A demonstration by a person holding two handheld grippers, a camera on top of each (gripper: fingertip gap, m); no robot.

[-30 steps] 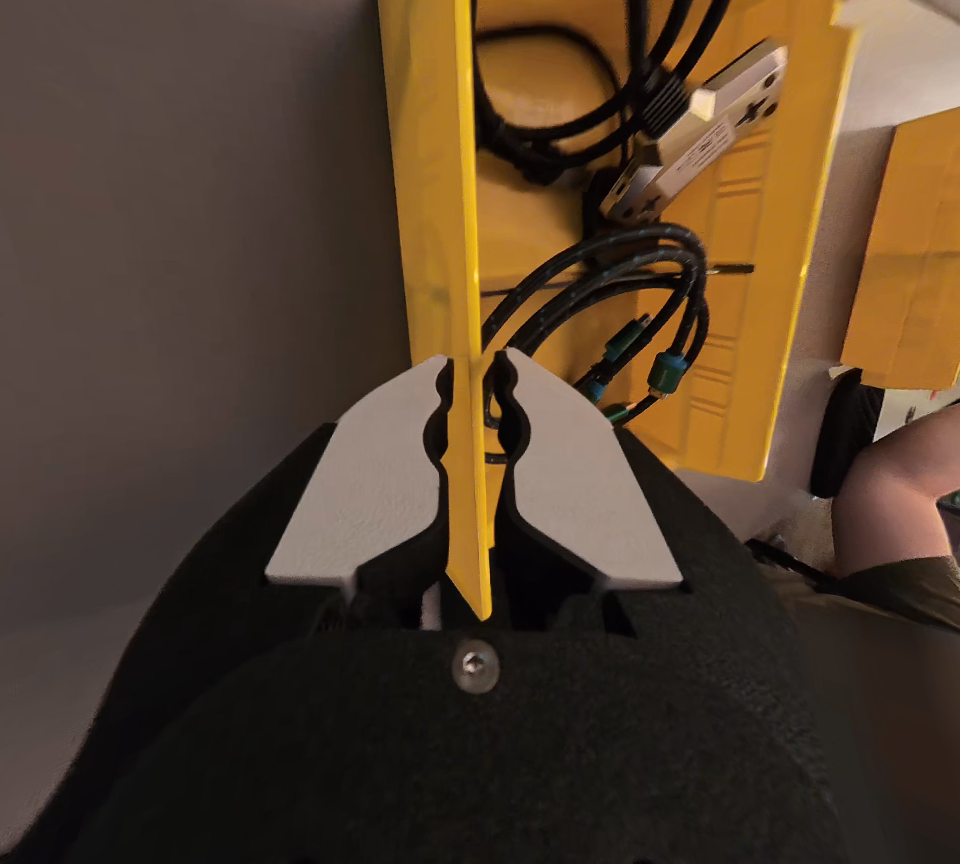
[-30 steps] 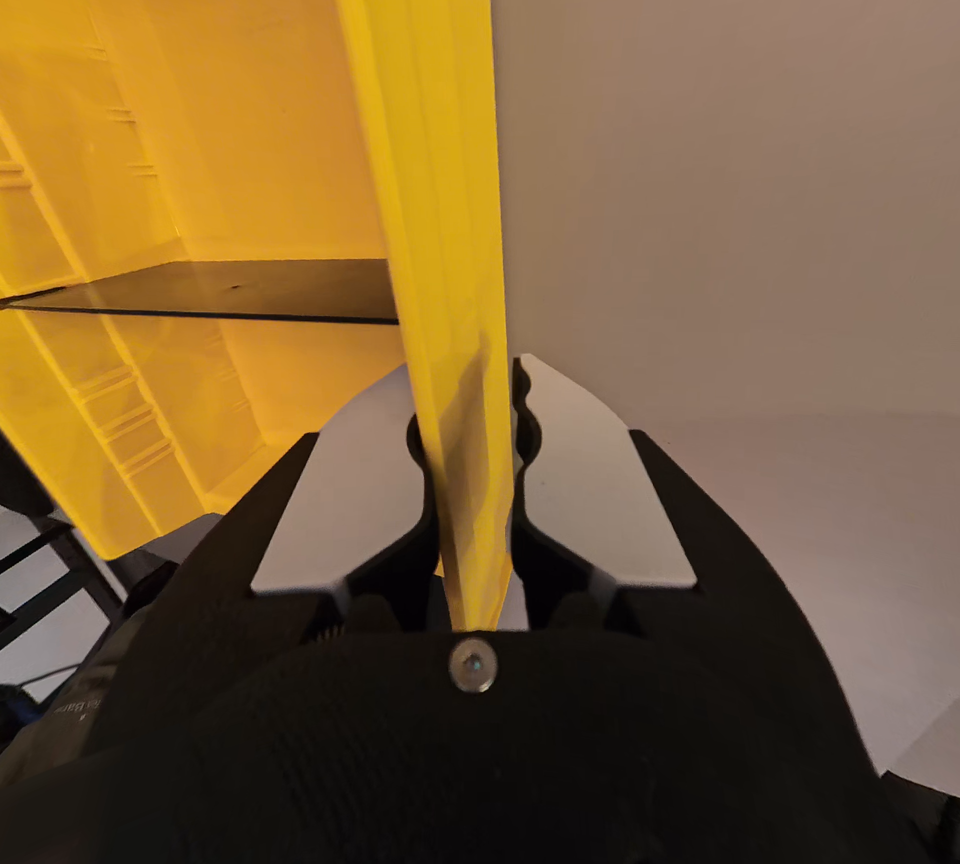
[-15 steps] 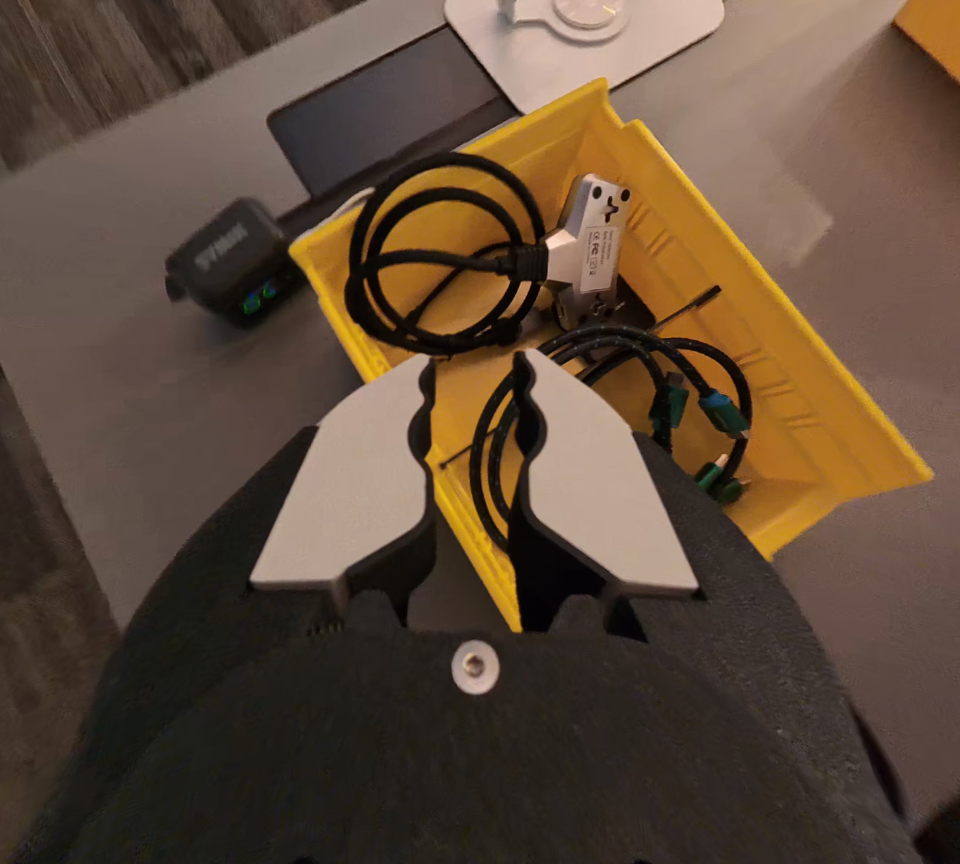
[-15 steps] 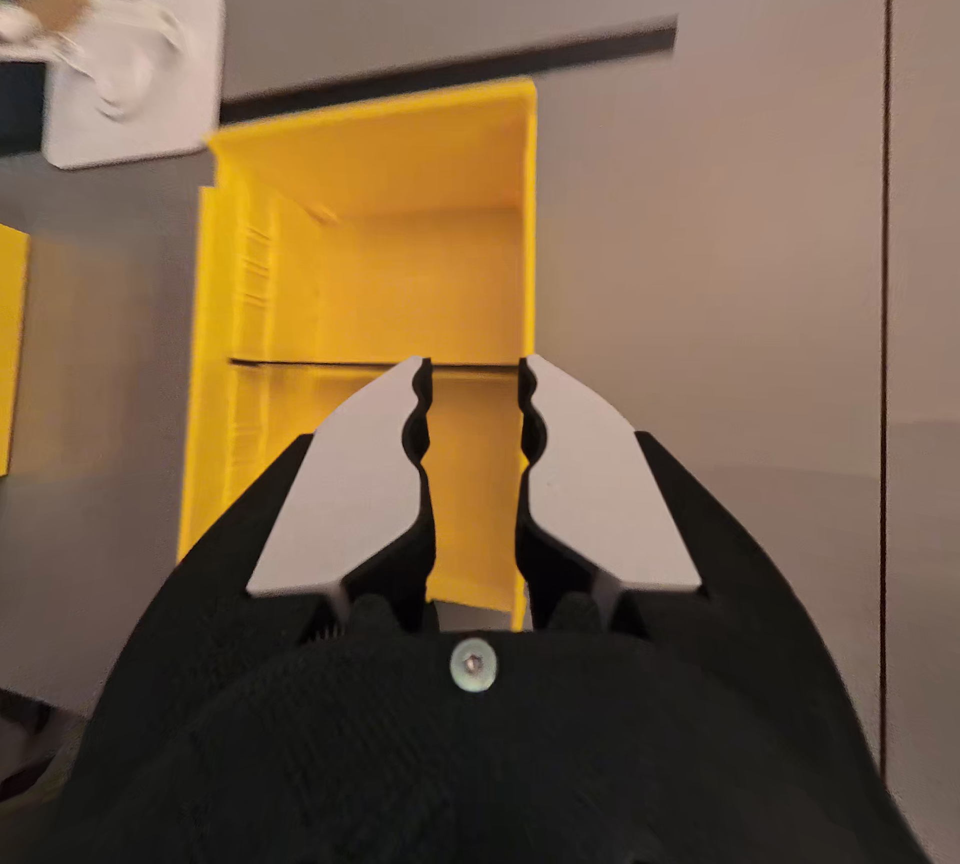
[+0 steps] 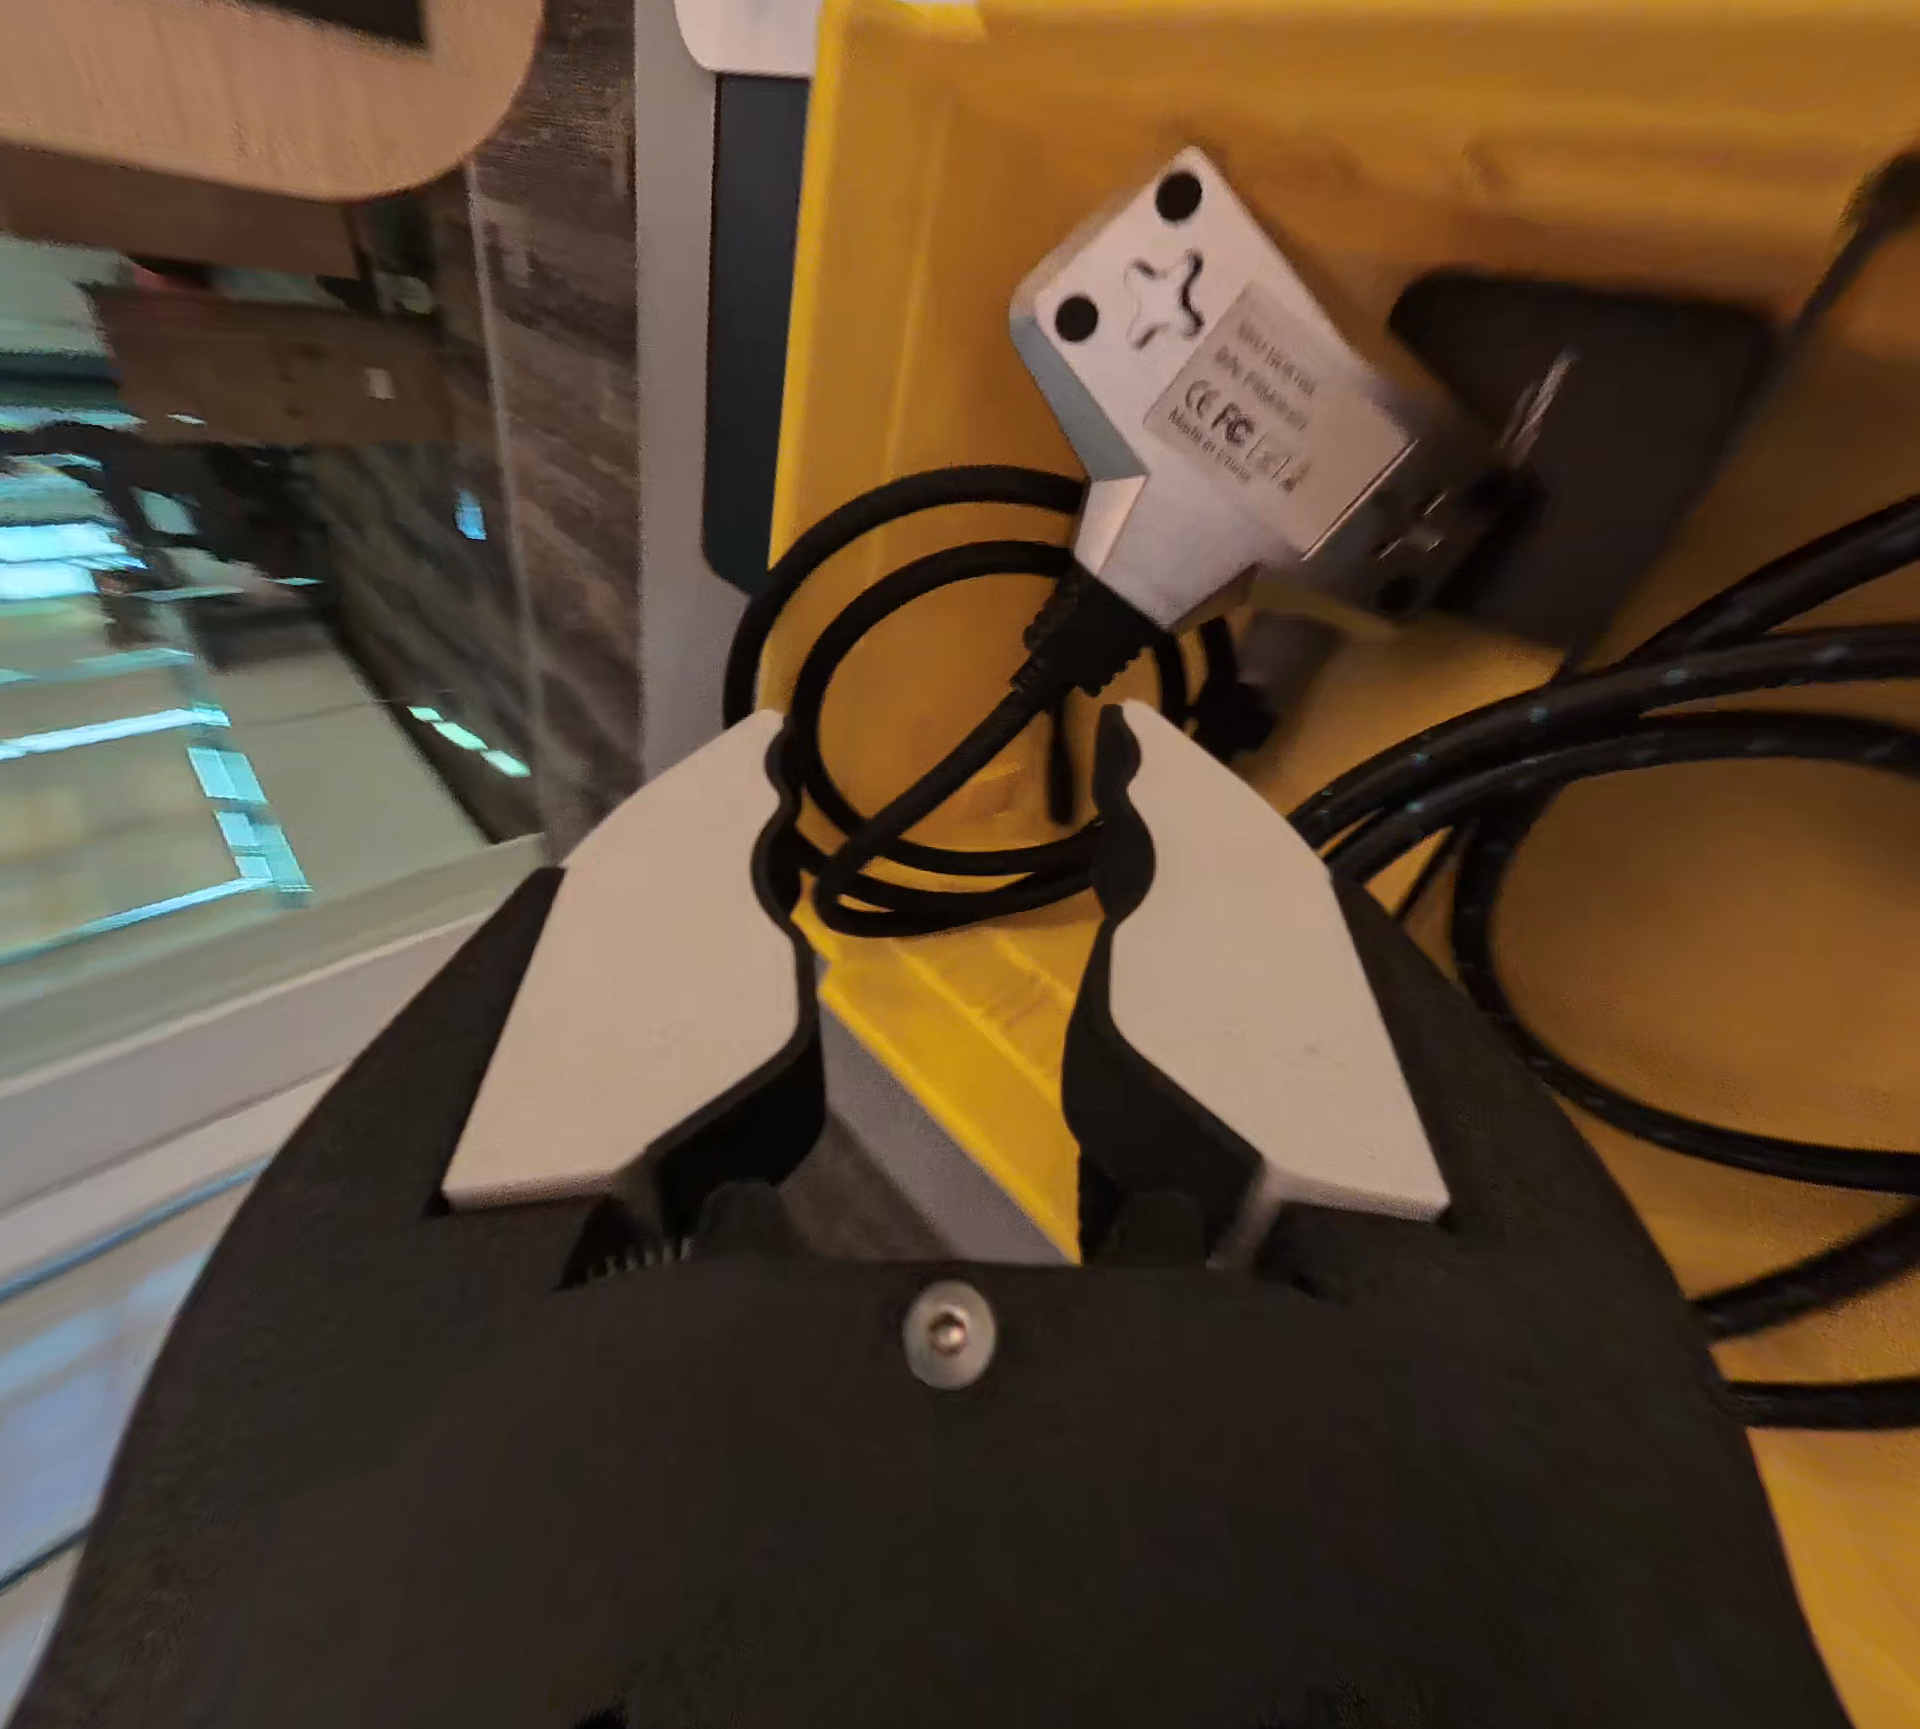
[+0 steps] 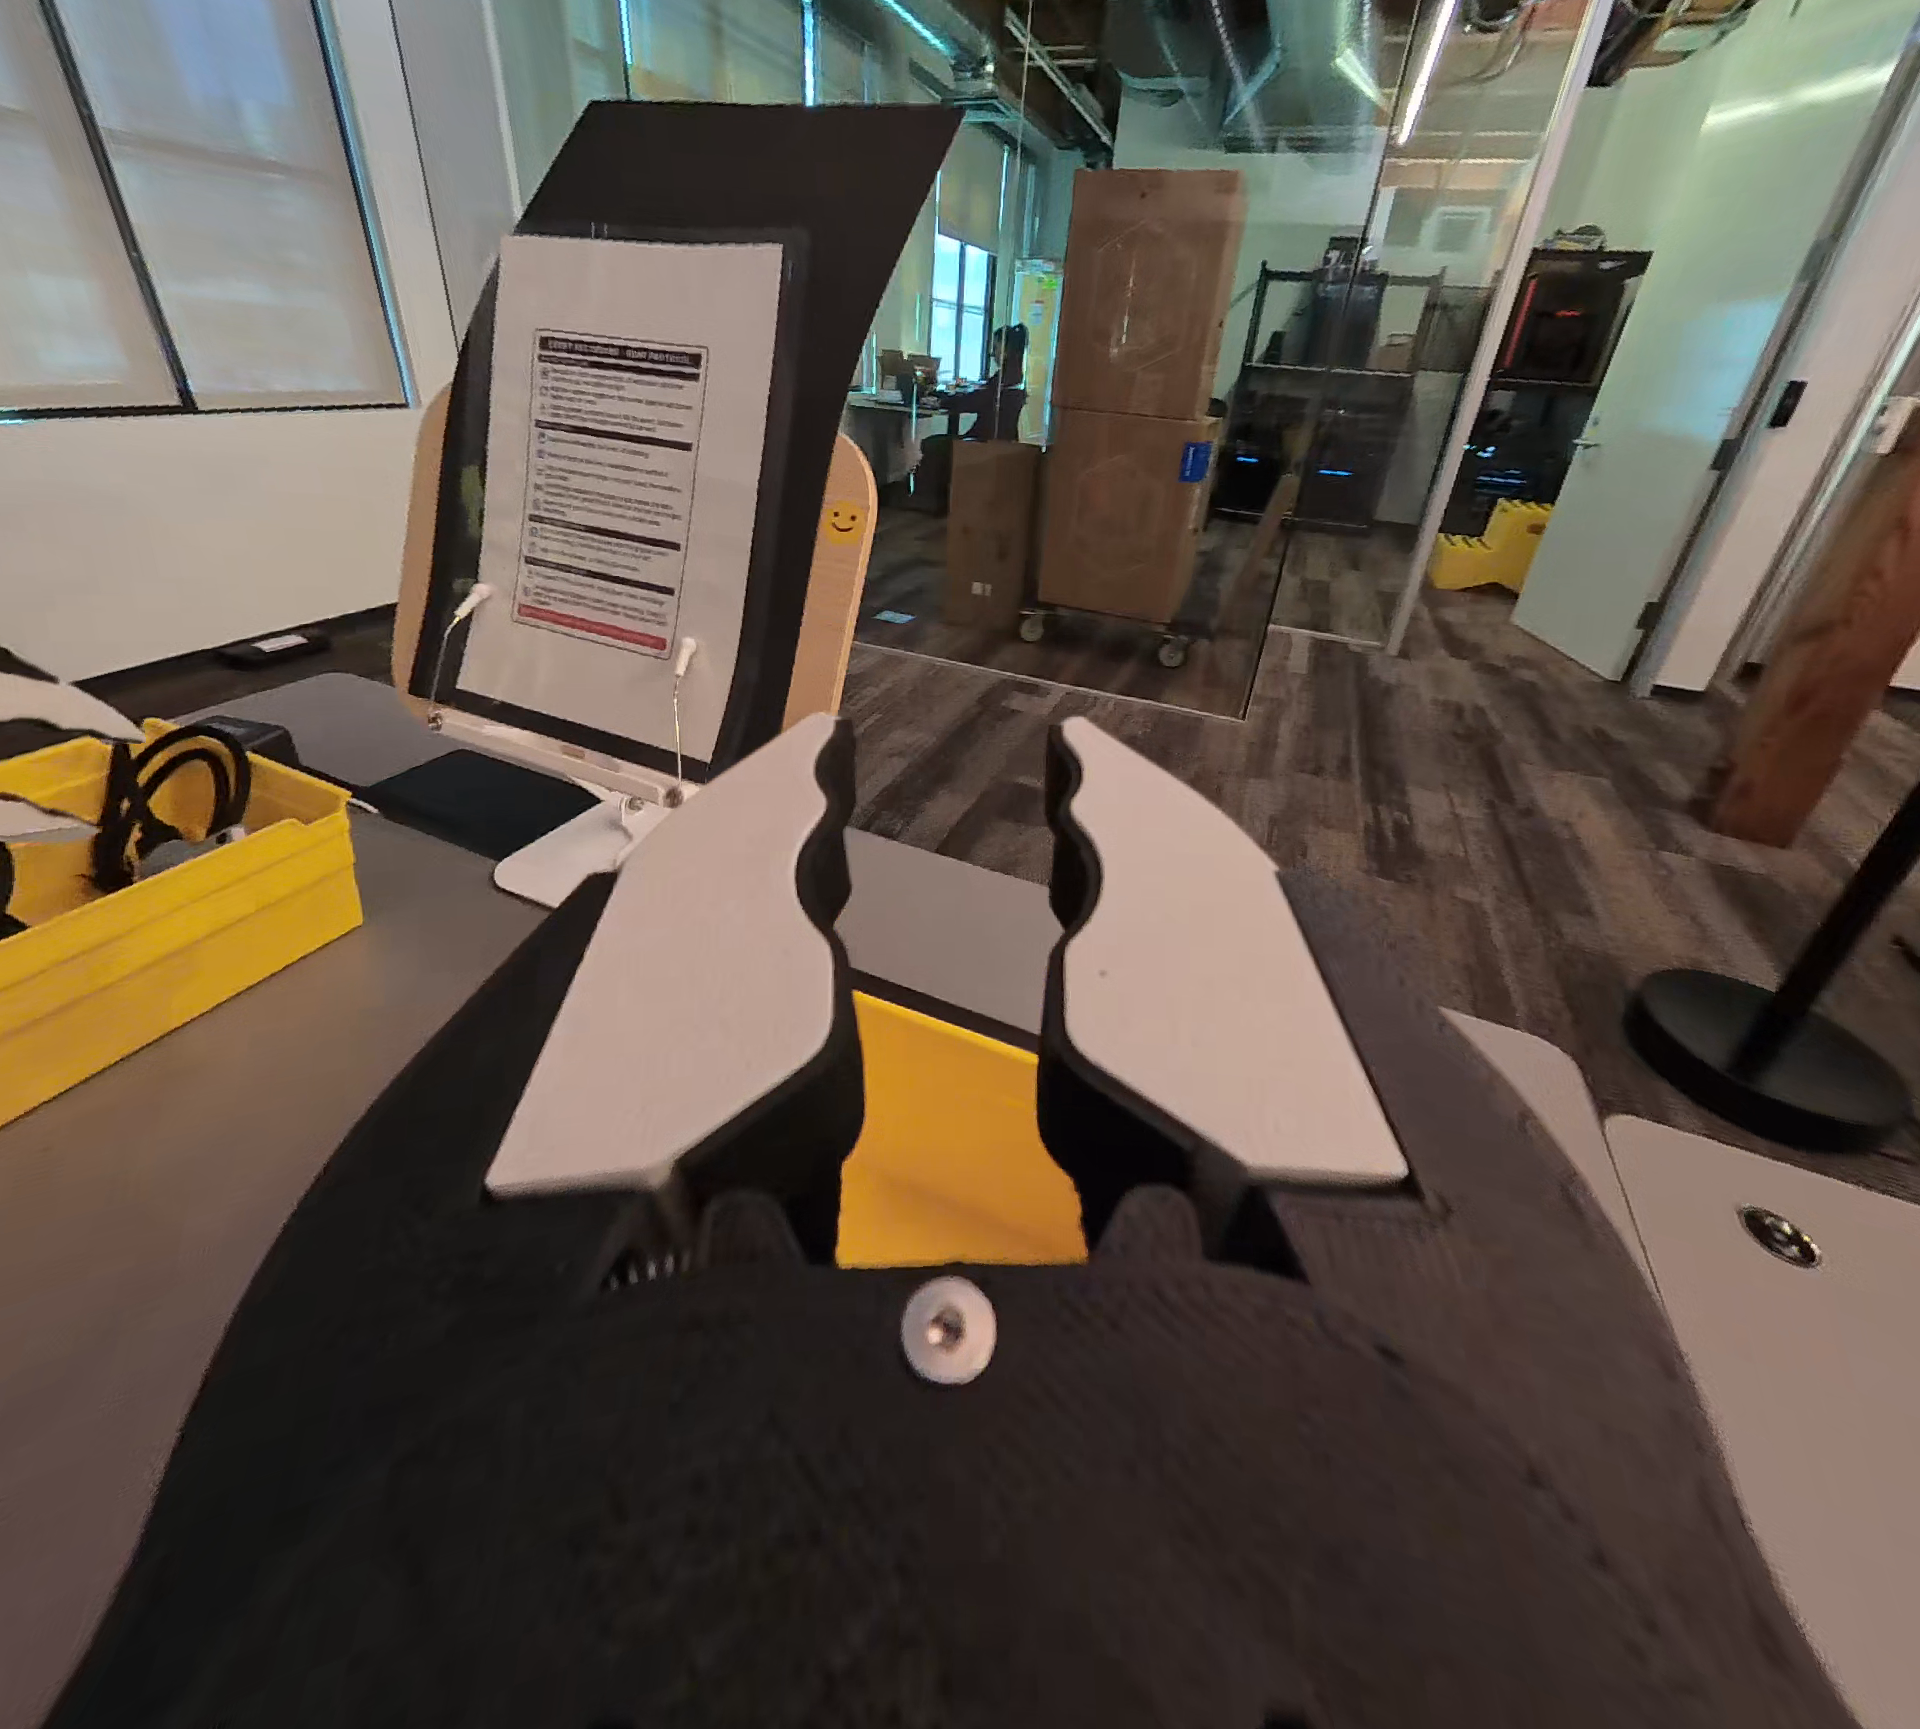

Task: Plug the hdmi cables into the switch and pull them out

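In the left wrist view a silver HDMI switch lies label-up in a yellow bin. Its black lead is coiled in the bin's near corner. Braided black HDMI cables loop at the right of the bin. My left gripper is open and empty, just above the coiled lead, a short way from the switch. My right gripper is open and empty, raised over a second yellow bin that shows between its jaws. The cable bin is at the left in the right wrist view.
A document stand with a printed sheet stands on the grey table behind the bins. A black pole base is on the floor at the right. A white plate with a screw lies at the right edge. The right gripper is farther from the silver HDMI switch, some 55 cm, than the left, some 6 cm.
Both grippers let go of the yellow bin walls and opened. The left moved in over the cable bin toward the switch. The right tilted up and now looks across the table.
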